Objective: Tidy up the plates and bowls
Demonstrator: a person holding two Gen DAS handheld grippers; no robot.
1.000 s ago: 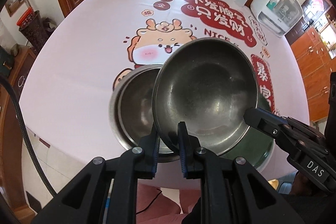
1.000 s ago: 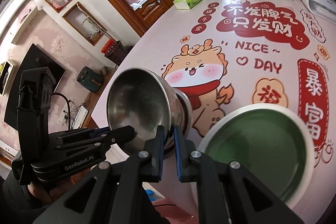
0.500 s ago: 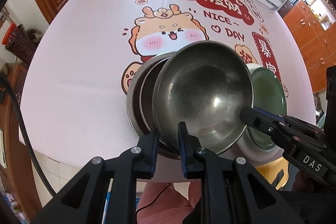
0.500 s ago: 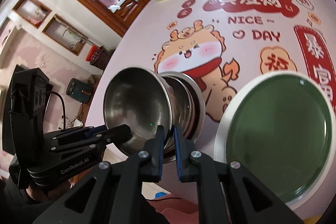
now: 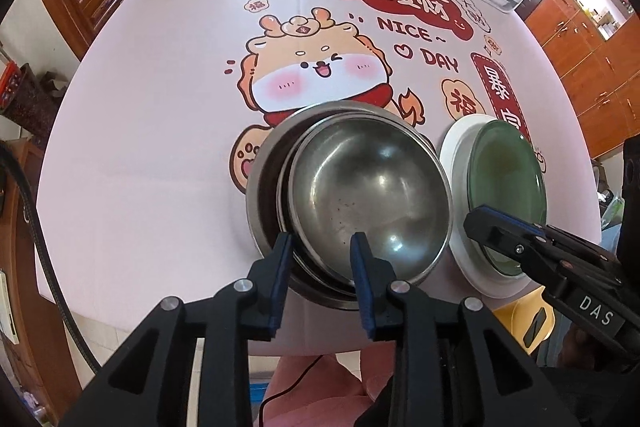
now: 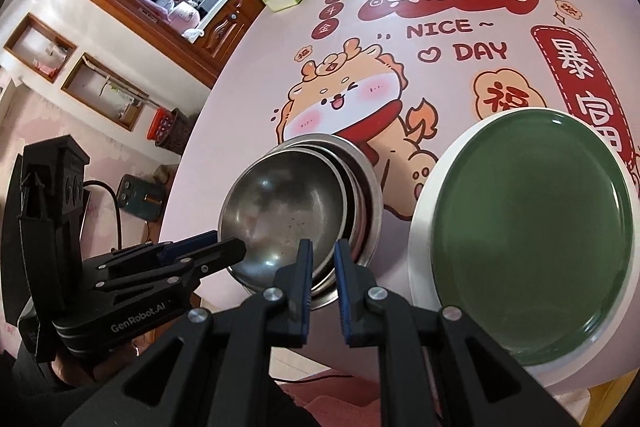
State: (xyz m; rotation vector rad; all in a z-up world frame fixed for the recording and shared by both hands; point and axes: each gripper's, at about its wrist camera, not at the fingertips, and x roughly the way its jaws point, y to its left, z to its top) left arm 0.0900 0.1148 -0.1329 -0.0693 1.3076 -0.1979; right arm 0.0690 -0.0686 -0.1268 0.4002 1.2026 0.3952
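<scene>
Since the earlier frames, both hands have lowered the top steel bowl (image 5: 368, 195) into the stack of steel bowls (image 5: 264, 187), where it now sits a little tilted. Nearest, the left gripper (image 5: 320, 255) has just been opening; its jaws straddle the bowl's rim with gaps, no longer pressing. The right gripper (image 6: 320, 263) is narrowly parted around the rim too. To finish well, both should back away straight, without dragging the rim. Just beside lies the green plate (image 6: 532, 227) on a white plate (image 5: 456, 155); further is the printed tablecloth (image 5: 160, 67).
</scene>
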